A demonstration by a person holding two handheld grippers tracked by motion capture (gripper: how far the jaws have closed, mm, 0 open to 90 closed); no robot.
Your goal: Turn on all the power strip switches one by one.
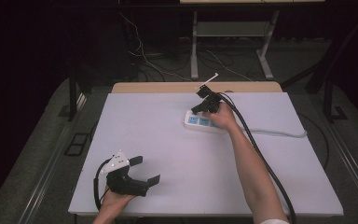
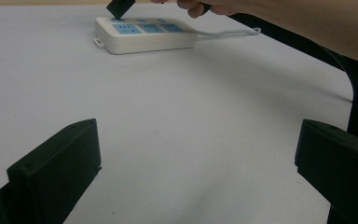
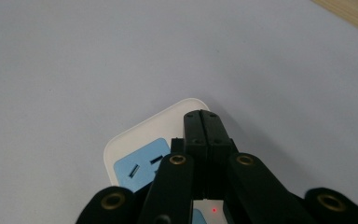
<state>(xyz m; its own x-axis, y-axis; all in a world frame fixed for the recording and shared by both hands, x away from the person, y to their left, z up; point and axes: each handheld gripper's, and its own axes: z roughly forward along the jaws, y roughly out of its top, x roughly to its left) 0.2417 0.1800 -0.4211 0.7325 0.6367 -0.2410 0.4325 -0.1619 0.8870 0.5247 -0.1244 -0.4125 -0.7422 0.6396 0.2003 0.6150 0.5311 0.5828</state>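
Note:
A white power strip (image 1: 200,122) with blue sockets lies flat on the far middle of the white table top (image 1: 168,140). My right gripper (image 1: 196,110) is shut with nothing between its jaws, and points down at the strip's left end. In the right gripper view its closed tips (image 3: 202,119) lie over the end of the power strip (image 3: 135,140), beside a blue socket. Whether they touch it I cannot tell. A small red light (image 3: 214,210) glows on the strip. My left gripper (image 1: 146,170) rests open near the front left, holding nothing.
The strip's pale cable (image 1: 279,133) runs off to the right across the table. A thick black cable (image 1: 261,158) trails from my right gripper along the forearm. A strip of wooden table edge (image 1: 168,87) shows behind the white top.

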